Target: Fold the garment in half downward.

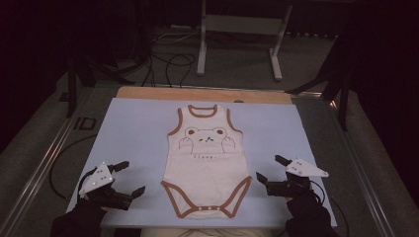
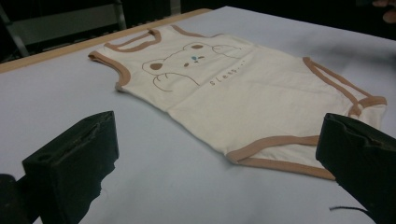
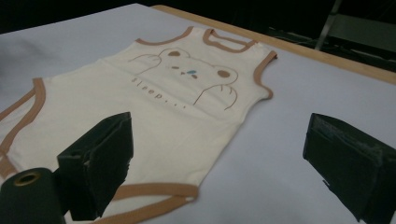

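A cream baby bodysuit with brown trim lies flat in the middle of the pale blue mat, the left gripper and right gripper resting beside its leg openings, both with jaws spread wide and empty. The likely trouble is a jaw catching only the top layer of thin cloth. An uneven lift from the two sides would bunch the bear print instead of making a clean fold.

One cream bodysuit lies at the middle of the tabletop — a single garment, with one bear printed on its chest. Two grippers flank it — the left gripper near the tabletop's left edge, the right gripper near its right edge.
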A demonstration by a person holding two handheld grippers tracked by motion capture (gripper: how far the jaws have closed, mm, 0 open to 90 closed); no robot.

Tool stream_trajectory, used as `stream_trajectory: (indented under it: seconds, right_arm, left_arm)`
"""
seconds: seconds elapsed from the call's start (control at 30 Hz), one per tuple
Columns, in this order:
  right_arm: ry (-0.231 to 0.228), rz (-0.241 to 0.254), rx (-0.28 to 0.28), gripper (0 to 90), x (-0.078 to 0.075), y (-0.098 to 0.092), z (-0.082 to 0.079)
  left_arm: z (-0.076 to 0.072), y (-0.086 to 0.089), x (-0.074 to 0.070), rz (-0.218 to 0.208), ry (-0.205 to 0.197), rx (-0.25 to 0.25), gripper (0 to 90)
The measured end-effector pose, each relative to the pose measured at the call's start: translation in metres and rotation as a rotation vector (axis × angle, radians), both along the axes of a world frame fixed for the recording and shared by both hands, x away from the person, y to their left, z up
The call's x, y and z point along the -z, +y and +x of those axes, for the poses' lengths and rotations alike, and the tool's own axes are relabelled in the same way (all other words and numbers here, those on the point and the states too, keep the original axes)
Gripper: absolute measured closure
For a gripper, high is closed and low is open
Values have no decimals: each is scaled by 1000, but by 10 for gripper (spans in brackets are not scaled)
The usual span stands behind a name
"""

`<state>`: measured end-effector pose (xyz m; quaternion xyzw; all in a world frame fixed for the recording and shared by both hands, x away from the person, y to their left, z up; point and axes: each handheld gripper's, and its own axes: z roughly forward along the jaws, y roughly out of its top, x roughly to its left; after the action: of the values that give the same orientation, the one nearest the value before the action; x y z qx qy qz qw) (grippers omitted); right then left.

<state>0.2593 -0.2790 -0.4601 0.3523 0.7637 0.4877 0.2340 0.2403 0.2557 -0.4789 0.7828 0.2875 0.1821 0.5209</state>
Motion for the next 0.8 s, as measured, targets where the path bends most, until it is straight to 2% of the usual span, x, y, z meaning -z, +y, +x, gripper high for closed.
stream_trajectory:
  seconds: [0.13, 0.3, 0.57, 0.8]
  right_arm:
    - [-11, -9, -2, 87, -11, 3, 9]
    - [-19, -8, -13, 87, -22, 9, 20]
    - [-33, -22, -19, 86, -32, 18, 37]
    - [-39, -46, -28, 87, -35, 26, 51]
  left_arm:
    - [7, 1, -9, -14, 9, 4, 7]
    - [18, 0, -18, -3, 9, 11, 7]
    - [31, -8, -28, -8, 25, 29, 7]
    - [43, -20, -30, 24, 44, 46, 7]
